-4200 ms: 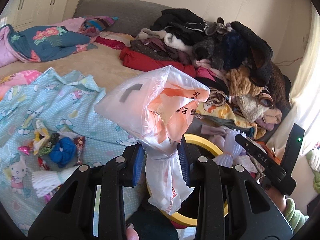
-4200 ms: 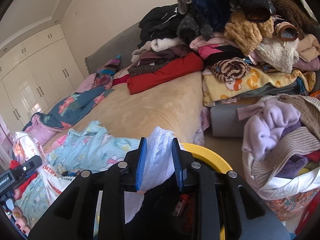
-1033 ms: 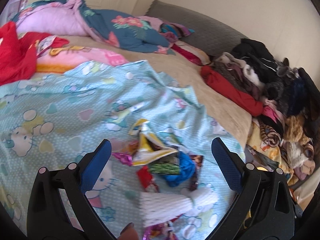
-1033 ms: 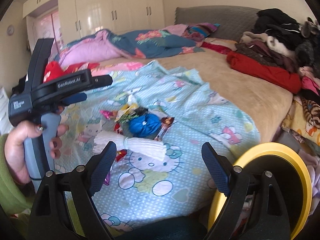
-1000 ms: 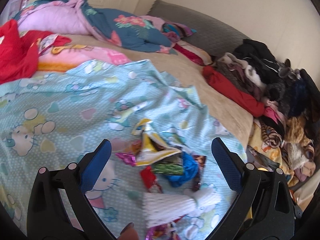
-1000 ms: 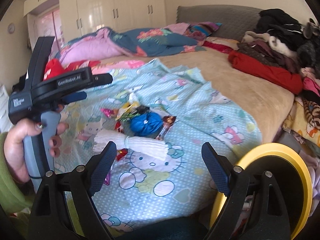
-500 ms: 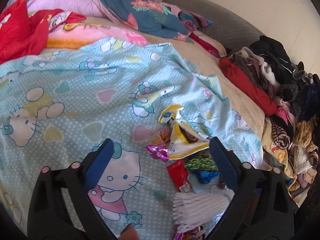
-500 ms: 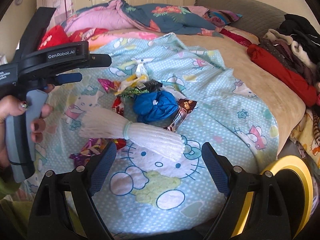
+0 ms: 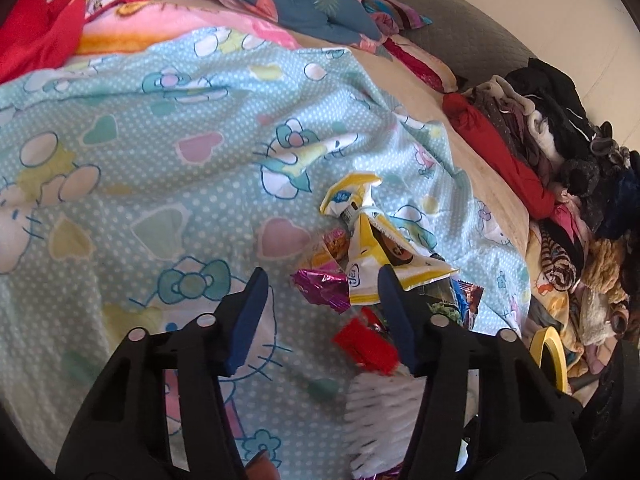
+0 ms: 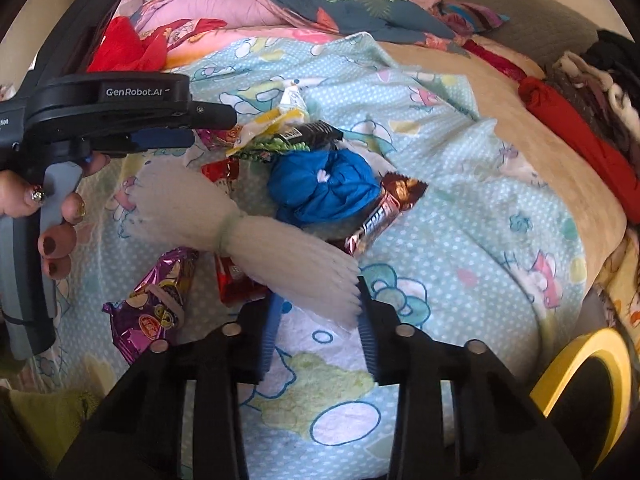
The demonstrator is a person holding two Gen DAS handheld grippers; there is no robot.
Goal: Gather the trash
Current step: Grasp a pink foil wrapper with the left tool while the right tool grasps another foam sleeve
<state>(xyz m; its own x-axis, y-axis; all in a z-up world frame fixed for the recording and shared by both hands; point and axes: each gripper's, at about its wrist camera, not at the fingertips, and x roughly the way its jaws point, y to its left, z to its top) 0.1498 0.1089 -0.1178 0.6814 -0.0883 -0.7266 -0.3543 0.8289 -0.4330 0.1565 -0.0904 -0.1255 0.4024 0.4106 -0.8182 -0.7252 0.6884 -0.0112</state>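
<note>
Left gripper (image 9: 320, 300) hangs low over the trash pile on the bed's Hello Kitty sheet (image 9: 160, 128), jaws part open w/ the magenta foil wrapper (image 9: 322, 290) and a red wrapper (image 9: 366, 346) between the fingers, nothing pinched yet. The yellow snack packet (image 9: 374, 258) lies just past the tips, touching the right finger's side.

Centre of the pile, right wrist view: white foam net sleeve (image 10: 240, 228) lies across the heap, blue crumpled bag (image 10: 324, 188) just behind it, chocolate bar wrapper (image 10: 382, 210) beside that, purple candy packet (image 10: 154, 306) nearer the left.

Right gripper (image 10: 318, 312) has jaws at medium width, straddling the near end of the foam net; fingers look just beside it, contact unclear, so not a firm hold yet.

Far right, yellow-rimmed bin (image 10: 580, 364) sits at bed edge, well apart from the pile.

Step in hand: pick-up phase, both grippers lining up on items. Next prob: close right on the net end, close left on the foil wrapper, lift w/o snagging the sheet, carry to bin.
</note>
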